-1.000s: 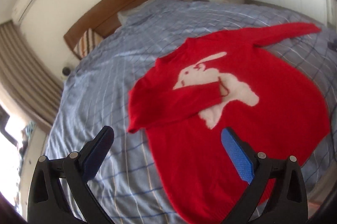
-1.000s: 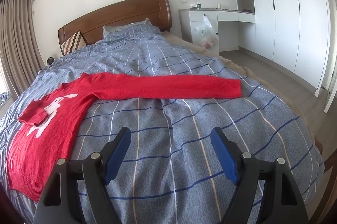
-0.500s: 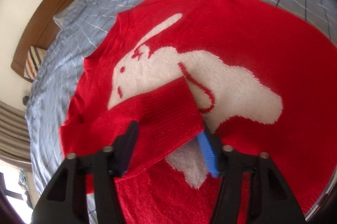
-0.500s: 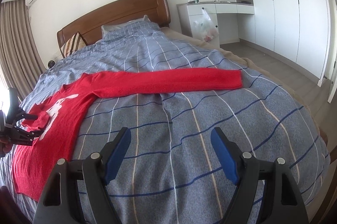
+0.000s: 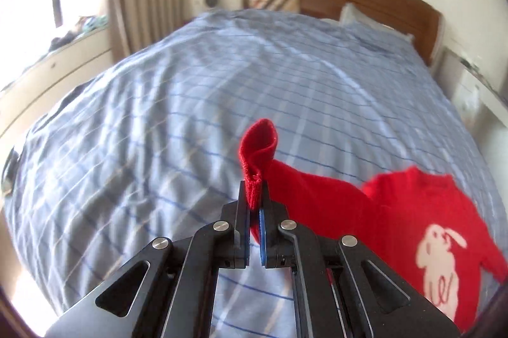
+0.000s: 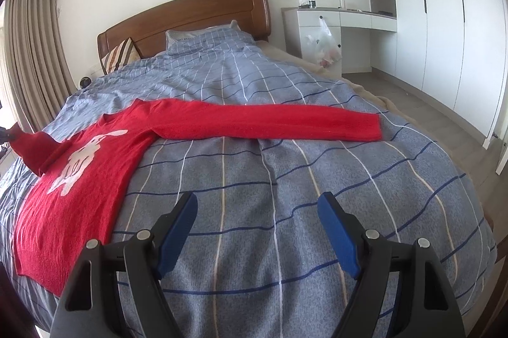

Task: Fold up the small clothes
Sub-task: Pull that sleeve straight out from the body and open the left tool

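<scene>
Sweater cuff [image 5: 254, 176] sits clamped in left gripper [image 5: 254, 211]; right gripper [image 6: 257, 223] gapes empty.

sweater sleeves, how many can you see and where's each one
2: one sleeve is pinched at its cuff in the left gripper; the other sleeve lies stretched flat across the bed.

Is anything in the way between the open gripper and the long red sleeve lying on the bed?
Nothing visible. Only bare blue checked duvet lies between the right hand-held gripper and the stretched-out sleeve.
</scene>
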The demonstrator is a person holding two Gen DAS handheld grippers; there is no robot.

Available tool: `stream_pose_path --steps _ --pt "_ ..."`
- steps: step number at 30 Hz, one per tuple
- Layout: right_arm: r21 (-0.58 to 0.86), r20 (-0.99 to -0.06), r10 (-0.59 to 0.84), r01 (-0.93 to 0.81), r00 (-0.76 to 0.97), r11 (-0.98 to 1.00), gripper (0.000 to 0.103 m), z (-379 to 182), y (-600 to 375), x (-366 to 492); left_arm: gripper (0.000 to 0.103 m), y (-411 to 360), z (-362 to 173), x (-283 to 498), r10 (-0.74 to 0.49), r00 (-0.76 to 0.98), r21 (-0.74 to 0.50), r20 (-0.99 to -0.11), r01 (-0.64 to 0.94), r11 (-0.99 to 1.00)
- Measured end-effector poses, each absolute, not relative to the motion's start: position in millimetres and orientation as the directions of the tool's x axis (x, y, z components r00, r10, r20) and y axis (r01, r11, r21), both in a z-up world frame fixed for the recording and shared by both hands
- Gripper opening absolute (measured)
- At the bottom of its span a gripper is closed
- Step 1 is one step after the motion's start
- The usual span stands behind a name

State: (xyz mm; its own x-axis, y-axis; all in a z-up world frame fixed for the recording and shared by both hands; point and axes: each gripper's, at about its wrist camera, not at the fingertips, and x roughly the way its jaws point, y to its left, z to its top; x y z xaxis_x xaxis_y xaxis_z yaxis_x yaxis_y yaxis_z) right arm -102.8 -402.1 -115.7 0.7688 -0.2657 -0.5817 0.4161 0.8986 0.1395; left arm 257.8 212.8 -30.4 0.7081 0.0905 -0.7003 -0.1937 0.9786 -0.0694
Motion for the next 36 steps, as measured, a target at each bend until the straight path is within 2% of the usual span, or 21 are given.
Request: stream_pose_path --steps 3,6,11,16,25,34,36 --pt "0.127 -0.581 -0.267 0.410 0.769 0.903 0.078 -115.6 -398.6 -101.4 0.003 249.3 -59.2 249.3 0.192 0.646 -0.037 -0.739 -0.324 0.945" --pt "0.120 -0.590 -0.263 0.404 0.764 0.907 0.078 -118.0 -396.0 -99.3 0.003 269.1 -85.4 236.2 0.241 0.607 -0.025 -0.758 -0.395 0.918" --pt "0.099 -0.596 -0.260 0.391 0.759 0.915 0.078 -120.2 -391.0 -96.3 0.003 303.6 -109.6 220.0 0.278 0.565 -0.064 -0.777 -0.510 0.858" --pt "0.088 -0.605 -0.256 0.382 0.754 0.920 0.078 -123.4 -387.1 -93.4 0.003 306.8 -114.4 208.9 0.304 0.563 -0.061 -0.768 -0.538 0.841" --pt "0.098 -0.611 -0.255 0.391 0.749 0.915 0.078 -125.7 -389.4 -93.4 0.003 332.5 -150.6 204.4 0.266 0.498 -0.099 -0.826 -0.592 0.800" --pt "0.086 -0.619 -0.252 0.383 0.744 0.920 0.078 -128.1 -387.2 -91.1 0.003 340.2 -161.6 200.7 0.216 0.530 -0.167 -0.820 -0.582 0.796" --pt "0.081 -0.618 -0.252 0.379 0.745 0.922 0.078 -128.2 -385.8 -90.7 0.006 342.0 -162.0 200.2 0.205 0.536 -0.179 -0.819 -0.577 0.797"
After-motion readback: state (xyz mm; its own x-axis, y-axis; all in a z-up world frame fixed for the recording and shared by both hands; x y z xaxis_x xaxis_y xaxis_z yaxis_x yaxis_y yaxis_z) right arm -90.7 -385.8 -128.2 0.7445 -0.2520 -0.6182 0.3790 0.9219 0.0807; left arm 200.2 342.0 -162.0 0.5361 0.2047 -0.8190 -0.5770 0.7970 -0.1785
